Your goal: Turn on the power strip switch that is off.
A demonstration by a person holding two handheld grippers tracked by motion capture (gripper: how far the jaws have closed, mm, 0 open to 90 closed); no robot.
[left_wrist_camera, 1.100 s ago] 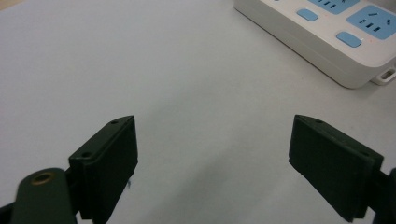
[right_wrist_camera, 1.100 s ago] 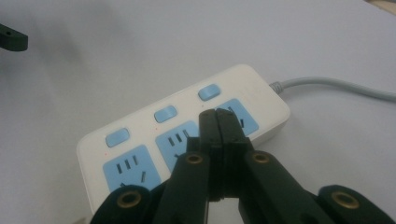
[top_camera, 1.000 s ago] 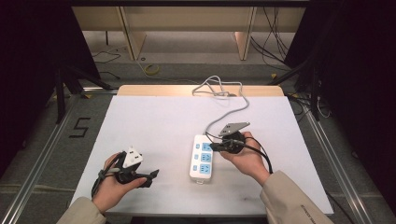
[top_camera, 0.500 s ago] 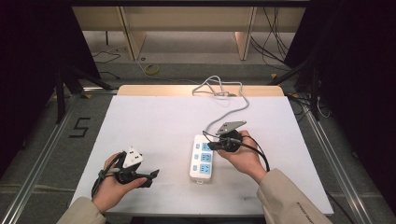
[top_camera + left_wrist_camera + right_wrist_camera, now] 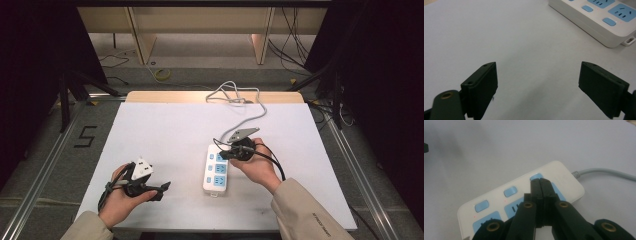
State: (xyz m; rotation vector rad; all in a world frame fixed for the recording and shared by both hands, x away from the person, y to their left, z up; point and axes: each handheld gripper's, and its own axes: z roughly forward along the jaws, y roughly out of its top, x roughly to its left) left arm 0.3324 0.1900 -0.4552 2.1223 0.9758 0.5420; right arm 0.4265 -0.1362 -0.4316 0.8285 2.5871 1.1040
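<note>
A white power strip (image 5: 216, 169) with blue sockets and blue switches lies lengthwise on the white table (image 5: 165, 130), right of centre and near the front edge; its grey cable (image 5: 250, 112) runs off toward the far edge. The right gripper (image 5: 223, 154) sits over the strip's far end, jaws pressed together with nothing between them, their tips at the blue switch (image 5: 535, 176) nearest the cable end. The left gripper (image 5: 161, 189) rests low at the front left, well apart from the strip, jaws spread wide over bare tabletop. Open surface extends across the whole left and far half of the table, and along the right margin. Compared with one second ago, the right gripper has shifted slightly leftward onto the strip; the left gripper and strip are unchanged.
</note>
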